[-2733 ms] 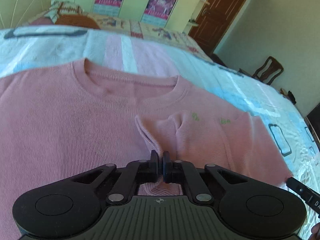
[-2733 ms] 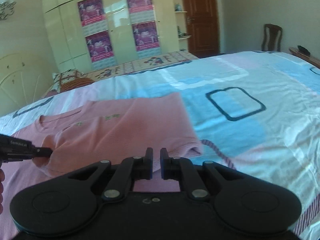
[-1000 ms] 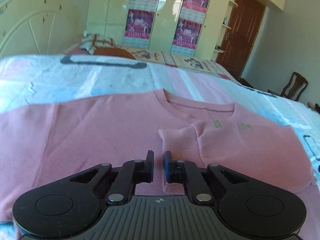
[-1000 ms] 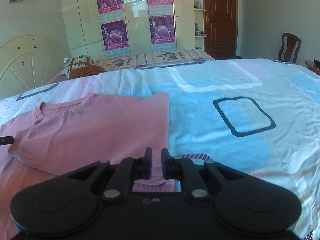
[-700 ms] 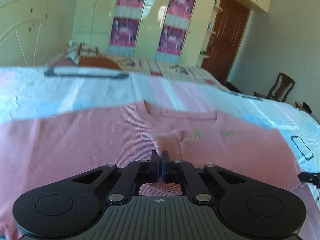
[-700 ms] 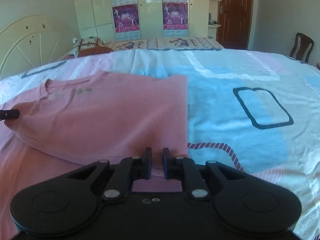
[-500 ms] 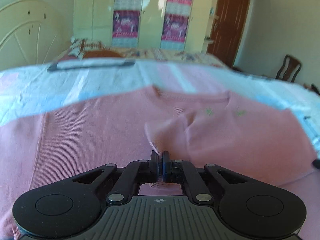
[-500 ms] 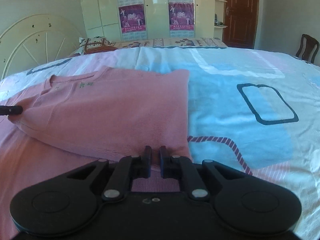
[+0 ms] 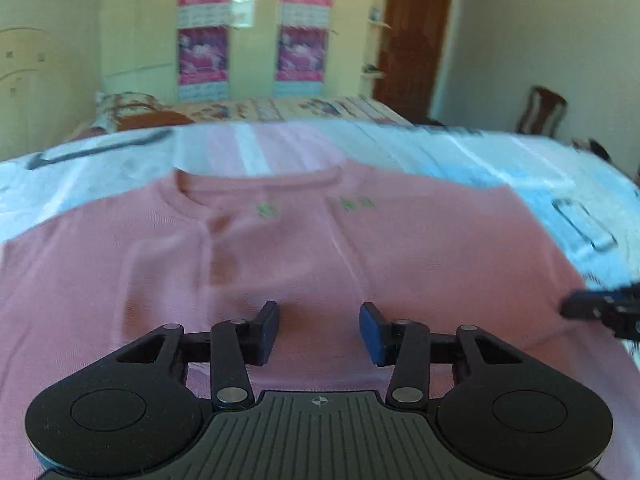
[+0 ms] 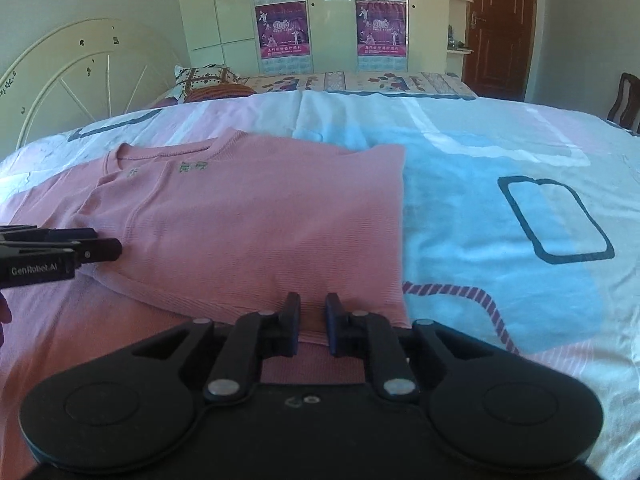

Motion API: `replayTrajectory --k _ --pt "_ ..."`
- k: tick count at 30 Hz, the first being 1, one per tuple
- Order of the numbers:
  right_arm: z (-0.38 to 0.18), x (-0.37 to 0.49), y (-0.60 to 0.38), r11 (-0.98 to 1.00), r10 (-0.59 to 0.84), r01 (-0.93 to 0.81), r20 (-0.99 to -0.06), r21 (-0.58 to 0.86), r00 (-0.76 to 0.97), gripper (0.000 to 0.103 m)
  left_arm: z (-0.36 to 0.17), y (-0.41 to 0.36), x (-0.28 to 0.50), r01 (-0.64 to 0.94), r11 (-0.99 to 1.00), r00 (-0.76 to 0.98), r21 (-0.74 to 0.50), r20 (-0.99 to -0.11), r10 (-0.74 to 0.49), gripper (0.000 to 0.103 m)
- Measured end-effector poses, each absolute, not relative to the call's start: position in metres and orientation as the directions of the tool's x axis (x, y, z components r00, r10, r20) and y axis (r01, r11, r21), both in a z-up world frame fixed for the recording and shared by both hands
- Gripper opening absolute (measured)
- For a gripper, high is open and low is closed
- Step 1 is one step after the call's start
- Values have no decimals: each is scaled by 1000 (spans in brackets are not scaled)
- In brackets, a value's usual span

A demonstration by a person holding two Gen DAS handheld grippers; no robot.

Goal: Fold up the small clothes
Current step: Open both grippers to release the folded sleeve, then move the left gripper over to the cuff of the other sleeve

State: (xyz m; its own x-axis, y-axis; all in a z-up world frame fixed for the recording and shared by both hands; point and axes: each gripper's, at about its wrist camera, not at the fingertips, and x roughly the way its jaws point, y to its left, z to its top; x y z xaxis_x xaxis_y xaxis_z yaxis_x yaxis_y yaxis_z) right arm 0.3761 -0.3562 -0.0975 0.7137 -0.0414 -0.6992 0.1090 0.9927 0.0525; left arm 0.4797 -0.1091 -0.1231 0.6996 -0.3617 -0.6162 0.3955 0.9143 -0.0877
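Observation:
A pink knit shirt (image 9: pixel 400 248) lies flat on the bed, collar at the far side, with small green stitching below it. Its right side is folded over the middle and ends in a straight edge (image 10: pixel 401 216). My left gripper (image 9: pixel 319 332) hovers over the fold's near left corner. Its jaws are opening wide, with no cloth pinched between them. It also shows at the left of the right wrist view (image 10: pixel 100 249). My right gripper (image 10: pixel 313 320) sits at the fold's near hem. Its jaws are opening a little, and the pads stand clear of the cloth.
The bed sheet (image 10: pixel 500 140) is patterned in blue, pink and white, with a dark rounded outline at the right. A pillow (image 10: pixel 208 80) and a cream headboard (image 10: pixel 80 72) lie beyond. Behind them are a wardrobe with posters (image 10: pixel 328 12), a brown door (image 10: pixel 500 28) and a chair (image 9: pixel 542 114).
My left gripper carried the pinched corner of the fold across, then let go and opened; the flap now lies flat. My right gripper's jaws have parted slightly at the hem.

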Motion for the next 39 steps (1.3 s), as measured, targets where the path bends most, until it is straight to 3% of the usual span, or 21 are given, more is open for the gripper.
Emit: replayTrajectory --k 5,11,13,15,18,21,27,30,32,34,36,39 --pt "-98 405 -360 992 -14 94 -678 82 735 17 -132 -116 500 389 919 701 -60 -629 -337 46" --pt "-105 443 -400 984 -53 152 -672 90 739 2 -130 -95 536 348 936 716 -58 -628 -305 46" --pt "-100 453 -419 976 -43 175 -678 127 734 5 -124 -97 542 368 929 716 -49 -622 -317 46" --pt "-91 468 -425 978 -30 159 -662 136 749 20 -118 -106 546 365 931 736 -13 -609 -297 47" --pt "-94 501 -431 977 -59 186 -694 109 717 11 -121 -114 563 341 940 730 -3 -629 -267 47" --pt "-104 514 -438 977 -64 188 -712 97 699 10 -131 -104 575 306 952 712 -22 -658 -244 54" --pt "-89 474 -421 986 -53 152 -714 75 698 11 -112 -90 533 313 949 751 -45 -599 -276 54" --pt "-100 446 -407 992 -54 123 -733 41 678 11 -130 -91 521 311 950 710 -29 -658 -252 54" --pt "-97 427 -400 993 -82 121 -727 1 682 10 -130 -89 510 312 950 725 22 -652 -223 54" --pt "-86 408 -395 992 -78 129 -715 17 695 17 -119 -83 497 305 952 743 21 -631 -224 54" --pt "-76 389 -387 993 -51 113 -697 44 715 18 -111 -77 482 306 952 763 -5 -597 -248 54" --pt "-89 378 -377 994 -53 106 -739 25 672 15 -128 -80 482 318 948 713 14 -663 -229 54"
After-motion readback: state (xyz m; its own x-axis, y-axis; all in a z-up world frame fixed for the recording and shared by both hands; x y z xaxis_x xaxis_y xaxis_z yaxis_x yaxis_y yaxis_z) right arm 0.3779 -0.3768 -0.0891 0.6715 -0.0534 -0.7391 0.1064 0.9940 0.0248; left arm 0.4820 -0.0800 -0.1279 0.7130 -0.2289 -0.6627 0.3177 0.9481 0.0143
